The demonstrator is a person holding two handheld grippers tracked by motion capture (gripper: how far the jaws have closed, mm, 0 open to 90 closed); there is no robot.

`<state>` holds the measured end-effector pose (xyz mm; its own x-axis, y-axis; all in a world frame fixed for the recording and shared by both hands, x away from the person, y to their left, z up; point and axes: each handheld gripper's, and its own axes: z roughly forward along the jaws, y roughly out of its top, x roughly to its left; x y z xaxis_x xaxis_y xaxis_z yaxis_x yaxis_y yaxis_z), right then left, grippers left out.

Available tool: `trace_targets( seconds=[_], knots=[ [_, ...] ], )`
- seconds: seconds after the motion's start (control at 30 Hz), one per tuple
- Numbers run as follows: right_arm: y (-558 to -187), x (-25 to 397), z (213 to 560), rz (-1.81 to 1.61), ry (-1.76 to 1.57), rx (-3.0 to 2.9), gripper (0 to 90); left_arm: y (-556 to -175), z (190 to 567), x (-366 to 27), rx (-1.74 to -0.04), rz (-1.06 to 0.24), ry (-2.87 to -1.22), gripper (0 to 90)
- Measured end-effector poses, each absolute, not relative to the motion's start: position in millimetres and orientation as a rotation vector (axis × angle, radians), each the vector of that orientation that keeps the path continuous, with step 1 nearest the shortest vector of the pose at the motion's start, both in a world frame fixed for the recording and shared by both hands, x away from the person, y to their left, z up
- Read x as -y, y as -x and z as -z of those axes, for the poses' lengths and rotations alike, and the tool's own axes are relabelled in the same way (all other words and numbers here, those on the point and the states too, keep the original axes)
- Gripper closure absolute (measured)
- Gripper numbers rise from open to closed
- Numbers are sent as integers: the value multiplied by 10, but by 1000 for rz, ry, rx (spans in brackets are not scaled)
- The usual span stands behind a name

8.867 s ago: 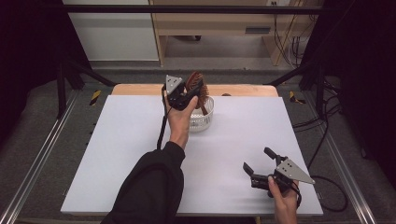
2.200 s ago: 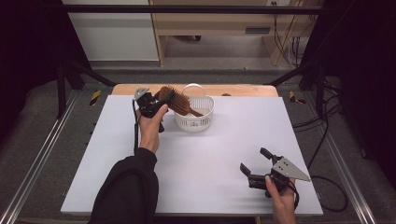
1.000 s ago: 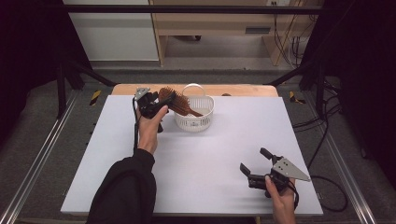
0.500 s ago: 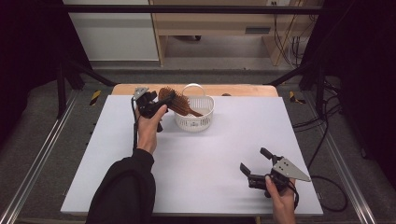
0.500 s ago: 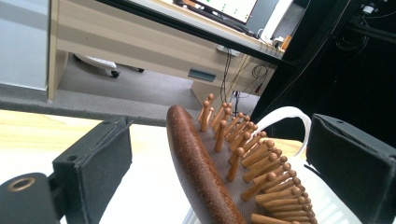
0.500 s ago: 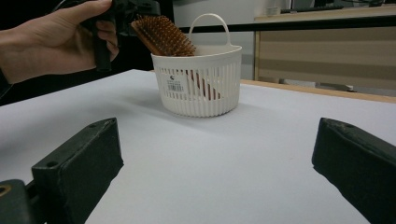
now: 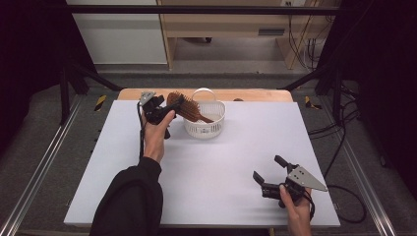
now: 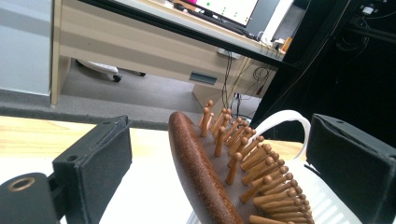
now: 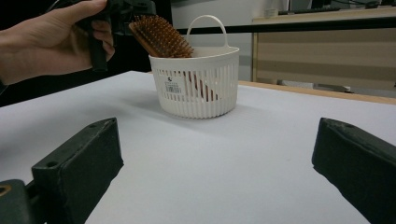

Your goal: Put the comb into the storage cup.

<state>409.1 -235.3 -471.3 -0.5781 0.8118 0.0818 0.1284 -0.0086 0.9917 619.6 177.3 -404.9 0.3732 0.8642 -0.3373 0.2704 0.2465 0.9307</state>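
A brown wooden hairbrush stands in a white slatted basket at the table's far middle. Its handle is down inside and its bristled head leans out over the left rim. My left gripper is at that head, open, a jaw on either side of the hairbrush without touching it. The basket's loop handle shows behind the bristles. Near the front right corner my right gripper is low over the table, open and holding nothing, and points at the basket and hairbrush.
A white board covers the table, with a wooden strip along its far edge. A light wooden desk stands on the floor beyond. Cables trail off the right side. Metal rails run along the left.
About nine seconds ago the left gripper held the hairbrush upright above the basket. The brush now rests in the basket and the gripper sits left of it. Nothing moved in the last second.
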Motion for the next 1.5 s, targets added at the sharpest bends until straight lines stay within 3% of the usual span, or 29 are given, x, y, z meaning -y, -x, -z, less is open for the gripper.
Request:
trace_targets(
  seconds=[1.5],
  knots=[
    [-4084, 2337, 4712, -1639, -972, -1736, 18, -6045, 3981, -1905, -1119, -631, -1313, 38]
  ],
)
